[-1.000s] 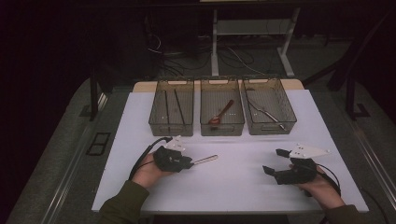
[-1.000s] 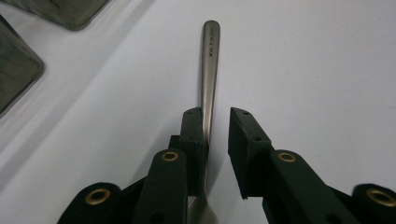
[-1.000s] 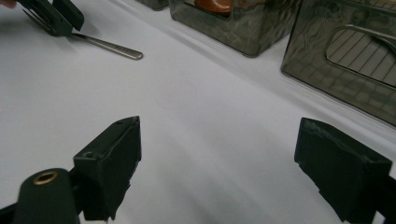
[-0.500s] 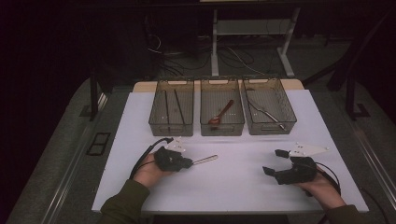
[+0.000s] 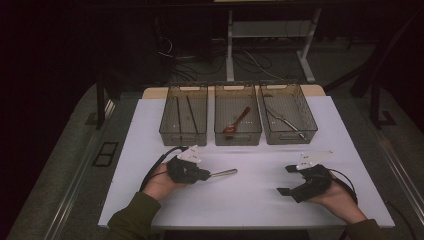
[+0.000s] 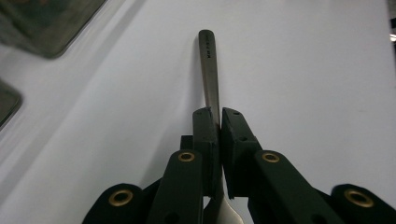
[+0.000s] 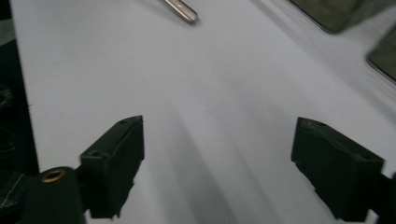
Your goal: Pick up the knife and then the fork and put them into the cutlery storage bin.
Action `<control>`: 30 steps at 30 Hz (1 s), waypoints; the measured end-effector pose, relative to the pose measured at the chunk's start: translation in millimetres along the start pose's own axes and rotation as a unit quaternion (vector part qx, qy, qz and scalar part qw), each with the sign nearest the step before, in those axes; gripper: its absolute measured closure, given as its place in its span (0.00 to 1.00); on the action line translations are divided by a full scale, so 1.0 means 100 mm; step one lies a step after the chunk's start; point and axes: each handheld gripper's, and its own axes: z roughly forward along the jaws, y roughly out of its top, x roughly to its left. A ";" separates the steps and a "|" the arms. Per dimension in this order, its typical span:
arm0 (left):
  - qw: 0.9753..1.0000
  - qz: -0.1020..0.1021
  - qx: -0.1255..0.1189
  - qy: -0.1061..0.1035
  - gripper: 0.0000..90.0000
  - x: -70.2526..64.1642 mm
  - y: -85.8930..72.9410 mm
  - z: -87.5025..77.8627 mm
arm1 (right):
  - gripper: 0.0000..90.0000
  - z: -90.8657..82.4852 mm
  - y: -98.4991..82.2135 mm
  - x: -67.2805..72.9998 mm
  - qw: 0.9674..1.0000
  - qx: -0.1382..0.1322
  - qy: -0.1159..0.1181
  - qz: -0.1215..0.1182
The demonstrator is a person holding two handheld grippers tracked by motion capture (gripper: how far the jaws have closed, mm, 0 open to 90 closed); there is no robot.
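Observation:
A metal utensil (image 5: 223, 173) lies on the white table, its handle pointing right. My left gripper (image 5: 204, 175) is shut on it. In the left gripper view the flat handle (image 6: 208, 65) runs away from the pinching jaws of the left gripper (image 6: 219, 116), and the wider end is hidden beneath them. My right gripper (image 5: 286, 180) rests on the table at the right, open wide. Its jaws have just been closing a little, with only bare table between them in the right gripper view (image 7: 217, 140). The handle's tip (image 7: 182, 10) lies far ahead of it.
Three clear trays stand in a row at the back. The left tray (image 5: 182, 140) holds dark sticks, the middle tray (image 5: 238, 141) a reddish spoon (image 5: 237, 120), and the right tray (image 5: 291, 138) a metal utensil (image 5: 285, 119). Cables trail from both grippers.

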 end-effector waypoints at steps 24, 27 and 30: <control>0.994 0.080 -0.005 -0.072 0.93 -0.31 0.52 0.20 | 0.49 0.47 0.65 0.23 0.987 0.019 0.089 -0.132; 0.993 0.090 -0.002 -0.072 0.93 -0.31 0.55 0.23 | 0.55 0.55 0.71 0.28 0.984 0.027 0.099 -0.149; 0.992 0.099 -0.001 -0.073 0.93 -0.32 0.60 0.24 | 0.62 0.64 0.77 0.32 0.978 0.035 0.106 -0.173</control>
